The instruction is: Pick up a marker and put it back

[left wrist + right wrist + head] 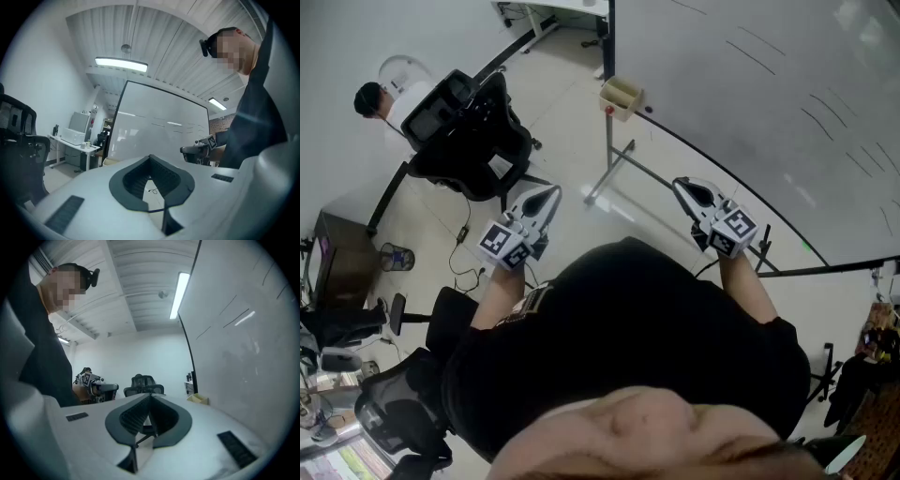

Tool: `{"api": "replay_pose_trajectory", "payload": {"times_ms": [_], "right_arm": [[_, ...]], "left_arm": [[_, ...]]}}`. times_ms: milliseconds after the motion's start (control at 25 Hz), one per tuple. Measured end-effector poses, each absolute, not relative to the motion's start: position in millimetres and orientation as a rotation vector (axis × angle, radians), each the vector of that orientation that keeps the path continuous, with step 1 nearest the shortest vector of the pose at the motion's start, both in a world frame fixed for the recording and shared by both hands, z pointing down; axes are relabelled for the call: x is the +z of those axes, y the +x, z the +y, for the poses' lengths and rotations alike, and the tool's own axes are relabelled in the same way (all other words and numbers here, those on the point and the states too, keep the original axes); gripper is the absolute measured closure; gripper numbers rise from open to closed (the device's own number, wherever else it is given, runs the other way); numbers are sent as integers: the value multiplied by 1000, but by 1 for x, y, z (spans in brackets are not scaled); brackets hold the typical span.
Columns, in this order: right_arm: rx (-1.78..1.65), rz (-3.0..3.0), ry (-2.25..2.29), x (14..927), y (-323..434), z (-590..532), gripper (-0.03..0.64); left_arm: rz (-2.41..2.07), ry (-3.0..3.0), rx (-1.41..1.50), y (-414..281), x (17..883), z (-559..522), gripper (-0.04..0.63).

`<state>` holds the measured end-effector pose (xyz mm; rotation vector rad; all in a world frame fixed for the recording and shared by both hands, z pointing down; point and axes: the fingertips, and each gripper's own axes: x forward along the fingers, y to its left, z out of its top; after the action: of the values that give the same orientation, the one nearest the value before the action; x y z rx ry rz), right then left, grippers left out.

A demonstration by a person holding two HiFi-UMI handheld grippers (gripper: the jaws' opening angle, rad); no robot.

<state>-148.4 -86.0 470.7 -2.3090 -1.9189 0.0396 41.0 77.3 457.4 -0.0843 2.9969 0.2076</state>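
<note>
1. Head view: the left gripper (551,192) is out in front of the person's black shirt at about 10 o'clock. The right gripper (677,181) is at about 1 o'clock. They're well apart, and both are held up off the floor.
2. Left gripper, seen from its own camera: the jaws are closed tip to tip with nothing between the pads. It's empty.
3. Right gripper is the same deal. The jaws are pressed together and holding nothing.
4. The whiteboard (769,103) fills the 1 to 3 o'clock part of the head view and stands on a metal-leg stand. It has some faint pen strokes on it.
5. There's a small beige tray (621,97) at 12 o'clock, right at the whiteboard's near corner. What's in it is too small to tell.
6. Marker: honestly can't pick one out in any view. Neither gripper has it, that much is clear.
7. A black office chair (478,141) sits at about 10 o'clock. A seated person (389,101) is just behind it near the wall.
8. Each gripper camera catches the other gripper off to the side. The left gripper's camera faces the whiteboard, and the right gripper's camera has the whiteboard along its 3 o'clock side.
</note>
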Motion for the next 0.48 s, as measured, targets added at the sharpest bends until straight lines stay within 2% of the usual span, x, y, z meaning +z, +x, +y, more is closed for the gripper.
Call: {"api": "replay_pose_trajectory", "payload": {"times_ms": [80,480], "right_arm": [[16,-1915,-2311,474,-155,-94,581],[-231,-1864,-2319,461,-197,-106,580]], "left_arm": [[3002,-97,209,33,457,68,592],[2980,-124,198,-17,455,21,592]]}}
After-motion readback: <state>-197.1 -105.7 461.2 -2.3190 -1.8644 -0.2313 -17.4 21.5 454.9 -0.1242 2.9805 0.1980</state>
